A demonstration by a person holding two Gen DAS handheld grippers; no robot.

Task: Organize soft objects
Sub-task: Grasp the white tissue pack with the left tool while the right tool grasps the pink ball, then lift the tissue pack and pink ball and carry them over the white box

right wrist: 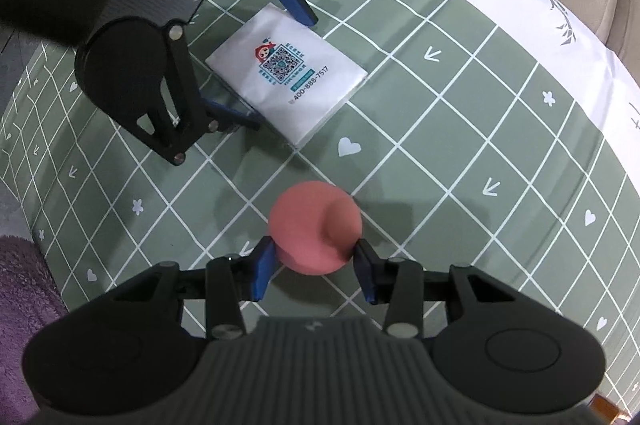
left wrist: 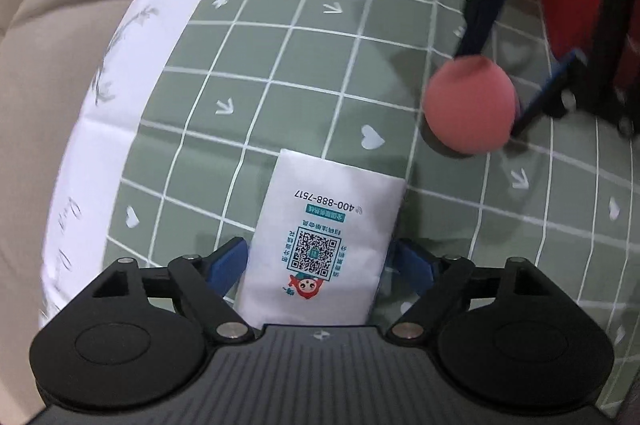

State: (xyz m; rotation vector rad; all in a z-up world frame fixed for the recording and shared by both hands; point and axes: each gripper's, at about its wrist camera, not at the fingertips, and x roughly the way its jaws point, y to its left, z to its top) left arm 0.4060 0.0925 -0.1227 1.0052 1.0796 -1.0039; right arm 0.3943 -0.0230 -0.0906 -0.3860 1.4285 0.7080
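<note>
pink sponge btwn right gripper pads, w/ tissue pack beyond

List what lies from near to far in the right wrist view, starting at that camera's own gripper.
right gripper closed on the pink sponge → white heart print on the green cloth → white tissue pack → left gripper's far fingertip.
</note>
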